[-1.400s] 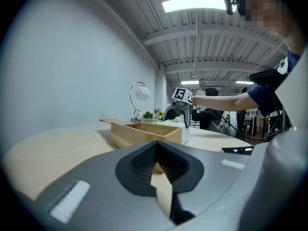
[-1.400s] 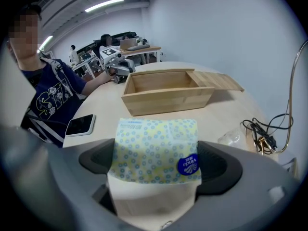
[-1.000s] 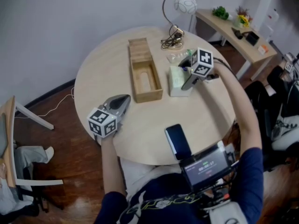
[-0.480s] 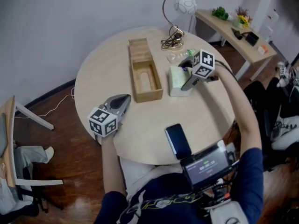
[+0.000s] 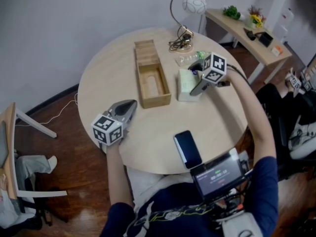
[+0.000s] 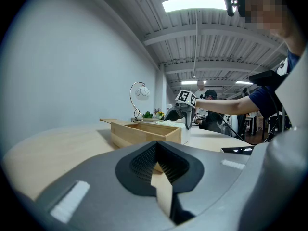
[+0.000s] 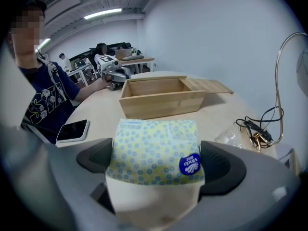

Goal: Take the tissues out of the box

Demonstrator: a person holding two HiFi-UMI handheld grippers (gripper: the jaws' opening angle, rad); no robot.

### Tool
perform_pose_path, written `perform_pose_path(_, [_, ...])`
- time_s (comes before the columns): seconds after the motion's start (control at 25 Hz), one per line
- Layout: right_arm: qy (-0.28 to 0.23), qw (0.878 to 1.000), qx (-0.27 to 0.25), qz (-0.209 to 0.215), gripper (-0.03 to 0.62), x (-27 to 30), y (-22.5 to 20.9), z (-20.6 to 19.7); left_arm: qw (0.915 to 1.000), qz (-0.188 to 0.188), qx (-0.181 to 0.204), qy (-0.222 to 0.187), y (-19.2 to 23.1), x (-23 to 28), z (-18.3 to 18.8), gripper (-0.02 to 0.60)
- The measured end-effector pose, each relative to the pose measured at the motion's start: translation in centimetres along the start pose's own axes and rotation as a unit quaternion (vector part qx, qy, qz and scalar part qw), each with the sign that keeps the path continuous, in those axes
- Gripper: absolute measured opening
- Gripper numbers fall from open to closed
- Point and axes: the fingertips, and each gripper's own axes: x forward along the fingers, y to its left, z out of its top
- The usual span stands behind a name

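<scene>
Right gripper view: tissue pack (image 7: 151, 148) between the spread jaws of the right gripper (image 7: 156, 163).
Pale yellow wrap, small blue rings, round blue label; jaws have just been opening.

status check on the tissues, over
Left gripper shut, empty. Right gripper jaws just opening, tissue pack between them, lying beside wooden box. Nothing in the way.

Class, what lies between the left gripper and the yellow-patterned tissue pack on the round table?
The open rectangular wooden box stands between the left gripper and the yellow-patterned tissue pack; the head view and left gripper view both show it.
</scene>
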Motion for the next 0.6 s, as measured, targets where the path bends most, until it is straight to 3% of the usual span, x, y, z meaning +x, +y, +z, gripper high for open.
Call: perform_pose_path(0.6, [-0.034,0.999,0.014,0.001,0.584,0.21,0.18,-0.22,1.0000,0.001,-0.001,0.000,-0.08,0.00,-0.07,0.003])
